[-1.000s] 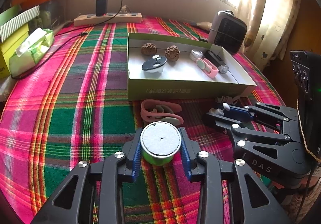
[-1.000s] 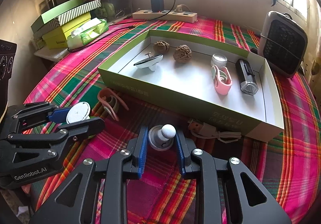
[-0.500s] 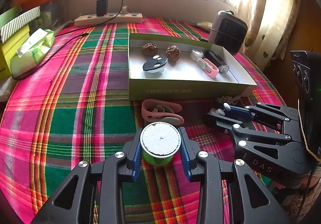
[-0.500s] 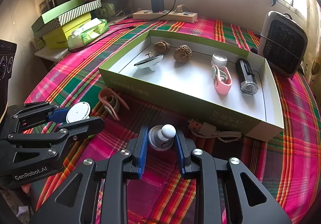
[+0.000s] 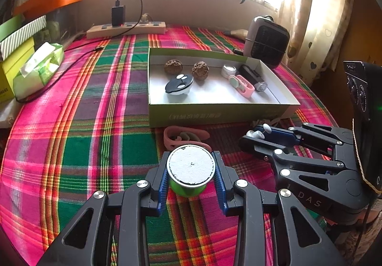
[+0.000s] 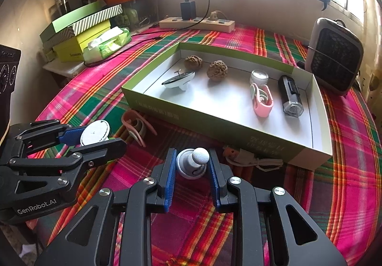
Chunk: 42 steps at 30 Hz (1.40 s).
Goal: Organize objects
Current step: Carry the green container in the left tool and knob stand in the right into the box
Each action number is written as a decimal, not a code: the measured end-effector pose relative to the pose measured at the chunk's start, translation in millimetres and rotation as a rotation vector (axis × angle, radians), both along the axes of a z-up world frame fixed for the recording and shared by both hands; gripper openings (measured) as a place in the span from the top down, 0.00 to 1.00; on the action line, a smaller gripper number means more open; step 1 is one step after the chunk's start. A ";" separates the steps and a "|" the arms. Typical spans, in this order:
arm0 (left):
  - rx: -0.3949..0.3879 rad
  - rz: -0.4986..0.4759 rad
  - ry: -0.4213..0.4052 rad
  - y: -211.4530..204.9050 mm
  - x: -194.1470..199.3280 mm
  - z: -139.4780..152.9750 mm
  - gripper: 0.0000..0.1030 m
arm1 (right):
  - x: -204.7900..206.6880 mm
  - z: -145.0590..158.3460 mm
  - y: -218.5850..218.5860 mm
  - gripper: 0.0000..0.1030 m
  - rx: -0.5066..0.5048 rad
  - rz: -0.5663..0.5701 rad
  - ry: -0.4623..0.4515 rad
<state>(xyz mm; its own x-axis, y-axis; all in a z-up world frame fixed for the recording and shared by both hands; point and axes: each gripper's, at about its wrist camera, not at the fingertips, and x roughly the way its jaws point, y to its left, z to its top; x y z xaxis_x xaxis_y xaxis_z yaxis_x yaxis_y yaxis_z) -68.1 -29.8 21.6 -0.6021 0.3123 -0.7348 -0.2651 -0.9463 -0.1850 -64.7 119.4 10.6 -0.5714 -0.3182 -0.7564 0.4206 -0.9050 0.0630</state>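
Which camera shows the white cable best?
The right wrist view. There the white cable lies in plain sight on the cloth beside the green box. In the left wrist view only a scrap of it peeks out behind the right claw.

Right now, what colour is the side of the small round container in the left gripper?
Bright green, under a white top; the container shows best in the left wrist view.

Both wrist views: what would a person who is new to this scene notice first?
First, the bright pink-and-green plaid tablecloth that covers the whole table. In the middle stands an open green box holding two walnuts, a pink clip and a few small gadgets. Nearest the cameras, the left hand-held gripper is clamped on a small green can with a white lid, and the right hand-held gripper is clamped on a white knobbed piece.
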 end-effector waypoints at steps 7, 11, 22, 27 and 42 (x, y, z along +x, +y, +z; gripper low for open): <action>-0.004 -0.004 0.024 2.2 -1.2 9.2 0.70 | 0.3 9.5 5.4 0.74 -0.016 -0.009 0.020; -0.005 -0.006 0.033 4.4 -1.0 13.3 0.70 | -0.1 14.4 8.4 0.74 -0.025 -0.011 0.030; -0.006 -0.016 0.057 10.7 -9.1 23.9 0.70 | -3.9 23.4 17.6 0.74 -0.041 -0.028 0.052; -0.008 -0.023 0.072 13.9 -14.9 29.4 0.70 | -8.6 27.3 23.2 0.74 -0.043 -0.041 0.061; -0.001 -0.043 0.088 25.6 -43.1 37.1 0.70 | -31.7 32.0 39.7 0.74 -0.034 -0.078 0.071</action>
<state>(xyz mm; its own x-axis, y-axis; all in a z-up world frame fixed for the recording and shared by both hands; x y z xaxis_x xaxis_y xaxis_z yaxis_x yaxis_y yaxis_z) -111.2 -4.2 58.7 -0.6503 0.3387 -0.6800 -0.3206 -0.9339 -0.1586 -96.3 159.0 42.6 -0.6476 -0.2953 -0.7025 0.3535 -0.9331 0.0664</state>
